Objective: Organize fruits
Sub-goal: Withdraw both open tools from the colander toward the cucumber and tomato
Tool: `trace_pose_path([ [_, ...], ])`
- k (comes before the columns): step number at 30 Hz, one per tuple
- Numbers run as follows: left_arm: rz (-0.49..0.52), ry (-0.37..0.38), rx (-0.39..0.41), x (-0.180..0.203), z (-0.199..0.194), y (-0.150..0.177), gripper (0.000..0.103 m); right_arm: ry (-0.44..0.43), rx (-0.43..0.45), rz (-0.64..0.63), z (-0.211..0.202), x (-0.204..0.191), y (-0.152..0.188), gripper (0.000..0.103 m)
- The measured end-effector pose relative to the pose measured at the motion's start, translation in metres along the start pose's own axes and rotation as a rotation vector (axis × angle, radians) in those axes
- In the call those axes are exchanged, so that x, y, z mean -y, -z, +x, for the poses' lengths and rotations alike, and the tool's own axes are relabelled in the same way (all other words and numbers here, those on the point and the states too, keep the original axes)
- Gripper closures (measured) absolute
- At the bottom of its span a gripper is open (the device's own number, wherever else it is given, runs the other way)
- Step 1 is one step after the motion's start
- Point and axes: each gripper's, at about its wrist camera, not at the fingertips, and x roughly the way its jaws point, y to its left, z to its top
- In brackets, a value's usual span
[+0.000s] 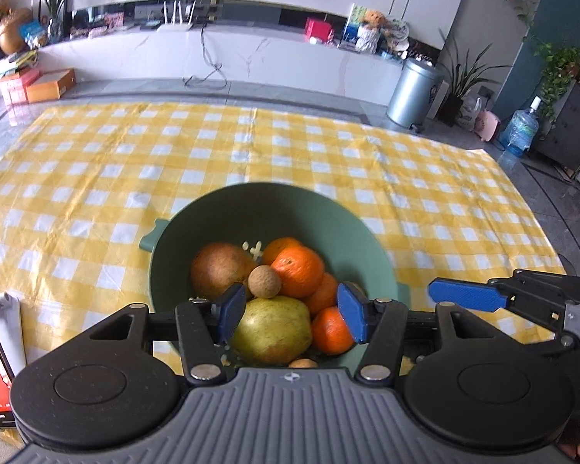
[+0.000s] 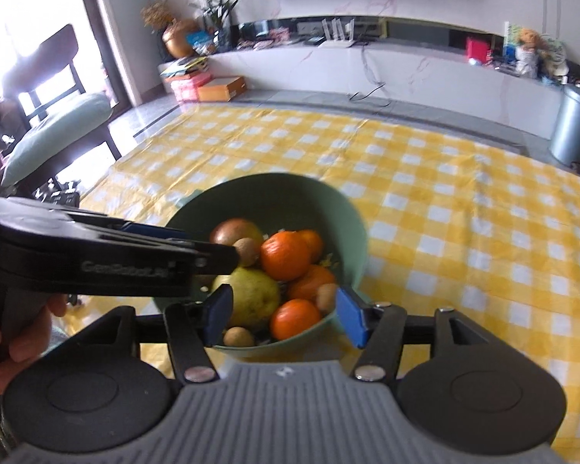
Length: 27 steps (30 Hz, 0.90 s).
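A green bowl [image 1: 274, 208] stands on the yellow checked cloth and holds the fruit. In it lie a yellow-green pear [image 1: 270, 328], a brownish round fruit [image 1: 218, 270], several oranges [image 1: 297, 270] and a small brown longan [image 1: 264, 281]. My left gripper [image 1: 294, 315] hangs open over the near side of the bowl, its blue pads apart with nothing pressed between them. My right gripper [image 2: 285, 319] is open above the same bowl [image 2: 274, 201], over the pear [image 2: 253, 297] and an orange [image 2: 294, 319]. Each gripper's fingers [image 1: 468, 295] reach into the other's view.
The checked cloth [image 1: 251, 147] covers the table far beyond the bowl. A hand [image 2: 4, 340] holds the left gripper's handle. A chair with a cushion [image 2: 54, 127] stands off the table's left; a metal bin [image 1: 413, 92] stands on the floor behind.
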Motion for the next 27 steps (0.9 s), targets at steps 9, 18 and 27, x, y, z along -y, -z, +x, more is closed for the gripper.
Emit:
trace_pose_path([
  [9, 0.141, 0.049, 0.102, 0.057, -0.026, 0.010, 0.037, 0.132, 0.092, 0.118, -0.051, 0.054, 0.026, 0.034],
  [18, 0.317, 0.135, 0.085, 0.119, -0.022, 0.035, 0.043, 0.222, 0.110, 0.229, -0.090, 0.096, 0.069, 0.027],
  [27, 0.451, 0.242, 0.036, 0.154, 0.005, 0.067, 0.042, 0.312, 0.076, 0.277, -0.100, 0.126, 0.097, 0.027],
])
